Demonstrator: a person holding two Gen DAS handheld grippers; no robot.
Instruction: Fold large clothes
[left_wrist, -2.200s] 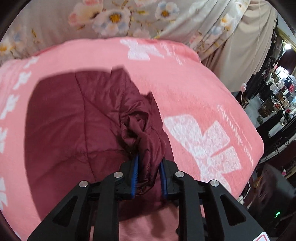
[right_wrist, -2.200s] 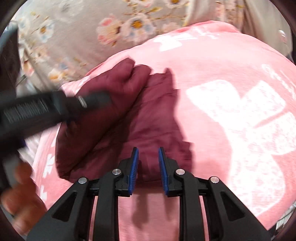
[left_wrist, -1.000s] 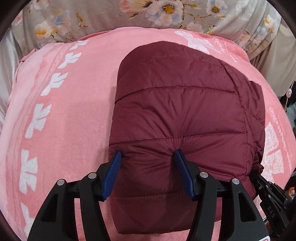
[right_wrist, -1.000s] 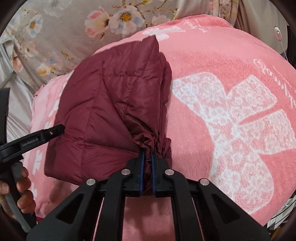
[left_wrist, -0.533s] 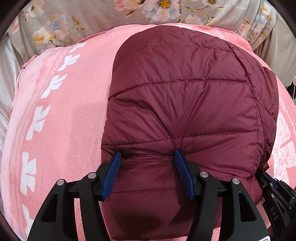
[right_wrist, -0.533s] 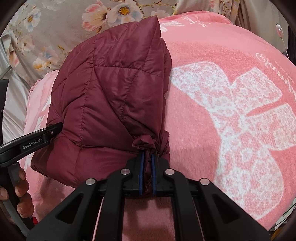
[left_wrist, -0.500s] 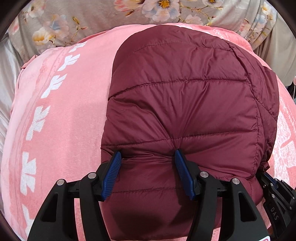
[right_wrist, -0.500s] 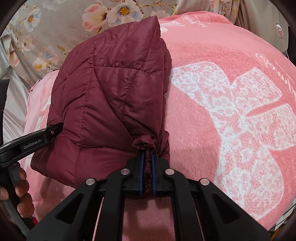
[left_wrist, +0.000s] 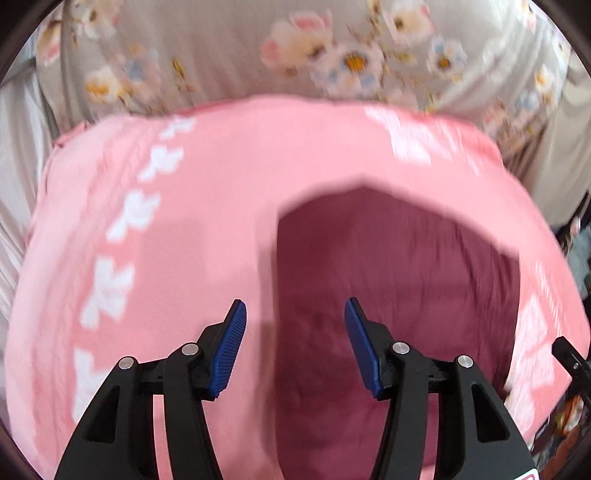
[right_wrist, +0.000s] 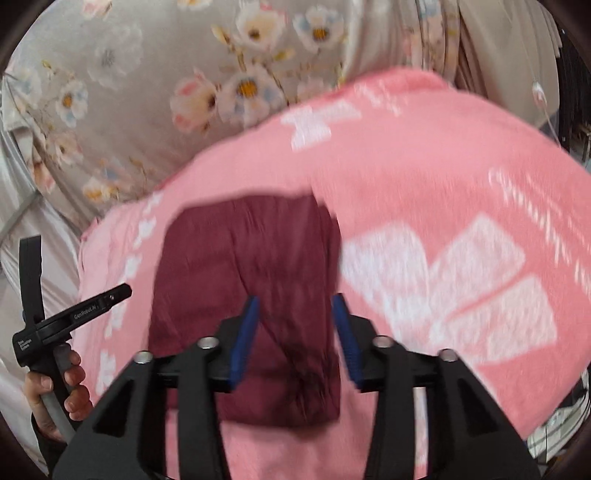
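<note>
A dark red quilted jacket (left_wrist: 399, 280) lies folded in a compact block on the pink blanket (left_wrist: 192, 229); it also shows in the right wrist view (right_wrist: 251, 266). My left gripper (left_wrist: 294, 314) is open and empty, raised above the jacket's left edge. My right gripper (right_wrist: 295, 306) is open and empty, raised above the jacket's near right part. The left gripper's body (right_wrist: 74, 314) and the hand holding it show at the left of the right wrist view. Both views are blurred by motion.
The pink blanket (right_wrist: 443, 177) with white bow prints covers a bed. A grey floral curtain (left_wrist: 295, 55) hangs behind it. Dark clutter (left_wrist: 576, 236) sits off the right bed edge.
My right gripper has opened and let go of the jacket's bunched corner. Both grippers have lifted and pulled back from the jacket, which now lies flat and folded on the blanket.
</note>
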